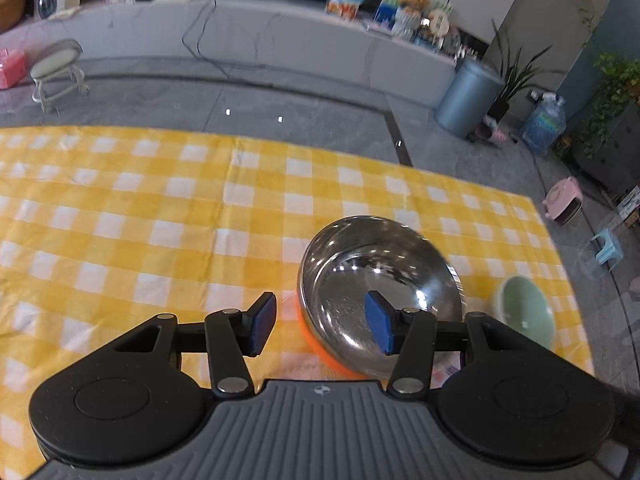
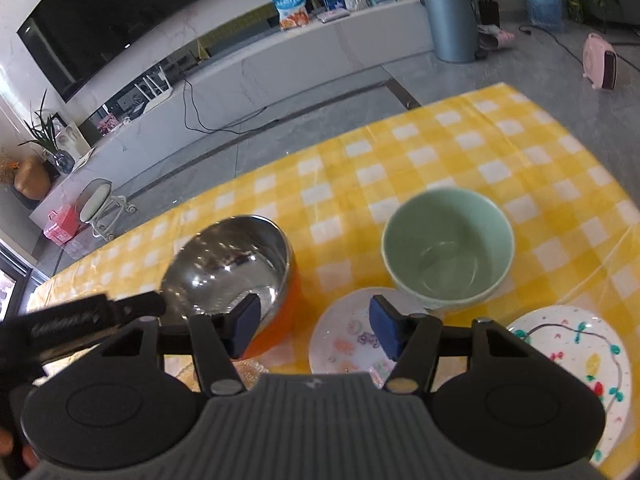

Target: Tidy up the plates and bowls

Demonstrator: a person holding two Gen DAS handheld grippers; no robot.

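Steel bowl (image 2: 228,264) on tablecloth (image 2: 460,152), left of ceramic bowl (image 2: 446,248), the two apart. Small plate (image 2: 348,340) in front of ceramic bowl, betw. both bowls, nearer camera. Patterned plate (image 2: 576,352) right of small plate, near table edge. Left gripper (image 2: 120,312) reaching in from left, at steel bowl's near-left rim. In left wrist view: steel bowl (image 1: 380,292) ahead-right on cloth (image 1: 160,208), ceramic bowl (image 1: 526,308) further right, near cloth edge.
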